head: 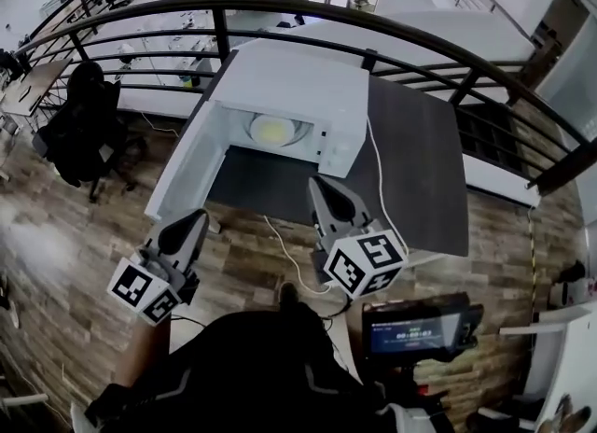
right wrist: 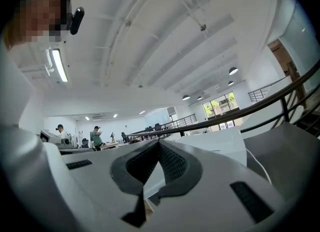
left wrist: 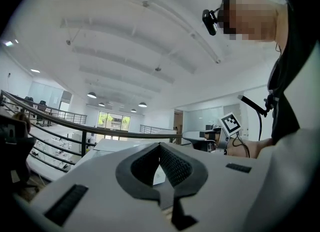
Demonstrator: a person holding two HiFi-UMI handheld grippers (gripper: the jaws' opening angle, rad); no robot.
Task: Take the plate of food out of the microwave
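A white microwave (head: 297,86) stands on a dark table (head: 420,170) with its door (head: 187,172) swung open to the left. Inside it lies a pale plate of yellowish food (head: 273,130). My left gripper (head: 198,217) hangs in front of the door's lower end, short of the table, jaws shut and empty. My right gripper (head: 321,183) is over the table's front part, below the microwave's right side, also shut with nothing held. In the gripper views the left gripper (left wrist: 160,146) and right gripper (right wrist: 159,143) point level at the microwave (right wrist: 215,141).
A white cable (head: 378,174) runs down from the microwave's right side and off the table's front edge. A curved black railing (head: 373,22) runs behind the table. A black office chair (head: 84,123) stands at the left, and a small screen (head: 417,333) sits at the lower right.
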